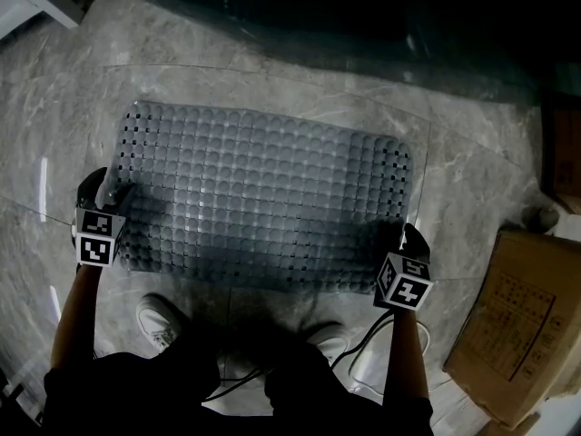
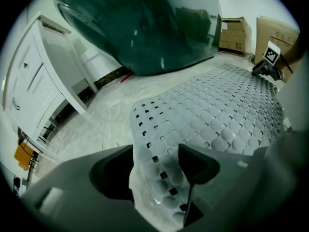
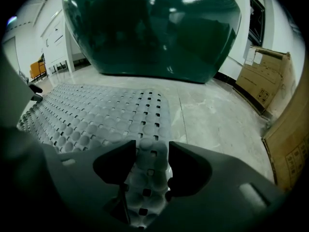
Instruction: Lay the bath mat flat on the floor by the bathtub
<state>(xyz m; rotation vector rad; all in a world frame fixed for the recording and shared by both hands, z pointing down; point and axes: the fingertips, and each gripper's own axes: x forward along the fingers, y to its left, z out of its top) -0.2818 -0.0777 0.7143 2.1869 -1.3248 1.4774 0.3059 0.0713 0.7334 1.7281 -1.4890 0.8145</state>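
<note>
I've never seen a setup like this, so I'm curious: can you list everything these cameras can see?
bath mat: one, pale grey with bumps and holes, spread on the floor beside the bathtub
bathtub: one, dark green, just beyond the mat
floor: one, grey marbled tile, under everything
cardboard boxes: at least two, brown, on the floor to the right
cabinet: one, white, left of the bathtub
shoes: two, white, at the mat's near edge
left claw: one, dark grey, shut on the mat's near left corner
right claw: one, dark grey, shut on the mat's near right corner
</note>
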